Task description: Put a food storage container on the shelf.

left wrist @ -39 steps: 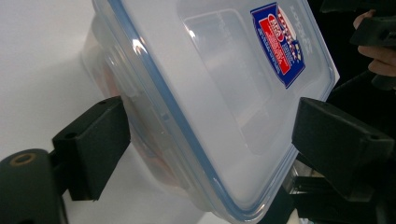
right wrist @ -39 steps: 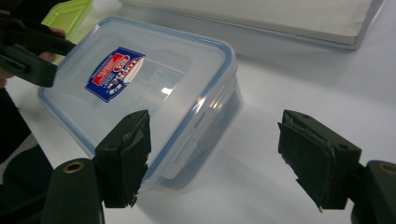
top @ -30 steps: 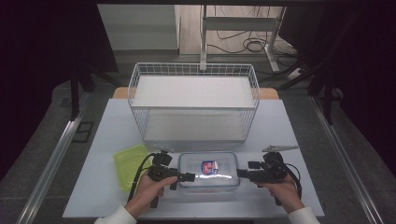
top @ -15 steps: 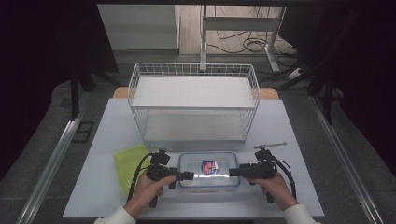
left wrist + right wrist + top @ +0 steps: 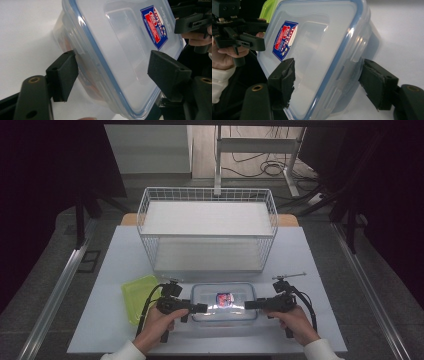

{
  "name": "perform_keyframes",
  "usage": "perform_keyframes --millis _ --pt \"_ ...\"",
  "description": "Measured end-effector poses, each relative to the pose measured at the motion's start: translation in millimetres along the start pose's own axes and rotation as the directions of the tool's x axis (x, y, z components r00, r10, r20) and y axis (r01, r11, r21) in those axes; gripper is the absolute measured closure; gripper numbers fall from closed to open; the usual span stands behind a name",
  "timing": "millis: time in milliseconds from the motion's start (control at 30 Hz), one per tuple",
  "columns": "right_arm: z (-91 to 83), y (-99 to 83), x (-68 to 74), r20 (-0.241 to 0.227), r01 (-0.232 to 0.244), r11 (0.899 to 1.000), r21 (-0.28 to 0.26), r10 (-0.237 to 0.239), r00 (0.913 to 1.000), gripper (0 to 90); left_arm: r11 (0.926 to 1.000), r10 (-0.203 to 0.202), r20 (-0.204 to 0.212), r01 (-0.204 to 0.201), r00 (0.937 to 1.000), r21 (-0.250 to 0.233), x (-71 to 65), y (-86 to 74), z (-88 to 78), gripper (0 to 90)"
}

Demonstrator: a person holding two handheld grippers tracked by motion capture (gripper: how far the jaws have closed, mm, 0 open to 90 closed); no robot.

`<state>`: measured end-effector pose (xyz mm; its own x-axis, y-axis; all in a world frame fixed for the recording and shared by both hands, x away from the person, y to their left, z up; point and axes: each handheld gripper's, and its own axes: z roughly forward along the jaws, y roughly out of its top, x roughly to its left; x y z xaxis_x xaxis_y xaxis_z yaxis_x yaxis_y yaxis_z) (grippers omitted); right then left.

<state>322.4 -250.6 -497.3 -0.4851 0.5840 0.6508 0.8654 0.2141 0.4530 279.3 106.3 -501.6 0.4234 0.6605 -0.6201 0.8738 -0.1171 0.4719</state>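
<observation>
A white table (image 5: 120, 270) carries a wire basket (image 5: 207, 227) at its far side. Near the front edge lies a clear plastic box (image 5: 223, 302) with a blue-rimmed lid, and a green lid (image 5: 137, 295) sits just to its left. The left gripper (image 5: 200, 308) straddles the box's left end and the right gripper (image 5: 247, 305) its right end. Both have just been closing, each with an end of the box between its jaws. The pads seem not yet to press the box, though the angle makes contact hard to judge.
</observation>
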Motion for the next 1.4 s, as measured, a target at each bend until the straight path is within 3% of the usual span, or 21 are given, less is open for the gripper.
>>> perform_keyframes --millis 133,333,367,800,1400 --pt "-5.4 -3.3 -1.2 -0.022 -0.026 0.999 -0.021 0.026 0.9994 38.0 0.9996 0.02 -0.002 -0.02 0.9998 -0.021 -1.3 -1.2 -4.3 30.1" --pt "-12.9 -10.7 4.9 -0.022 0.004 0.999 -0.05 -0.005 0.9997 43.4 0.9974 0.053 -0.008 -0.053 0.9986 -0.049 -6.8 -6.4 -11.0 37.4" --pt "-13.8 -11.9 5.1 -0.022 0.015 0.998 -0.057 -0.017 0.9996 44.1 0.9961 0.074 -0.008 -0.075 0.9972 -0.047 -7.5 -8.4 -14.1 38.6" --pt "-20.1 -20.6 10.4 -0.029 0.056 0.995 -0.079 -0.058 0.9979 48.5 0.9921 0.11 0.046 -0.107 0.9929 -0.066 -4.1 -15.7 -24.3 49.8" --pt "-20.8 -23.8 13.0 -0.037 0.042 0.992 -0.117 -0.047 0.9982 50.3 0.9863 0.129 0.015 -0.127 0.9916 -0.106 -9.0 -17.0 -28.7 51.1"
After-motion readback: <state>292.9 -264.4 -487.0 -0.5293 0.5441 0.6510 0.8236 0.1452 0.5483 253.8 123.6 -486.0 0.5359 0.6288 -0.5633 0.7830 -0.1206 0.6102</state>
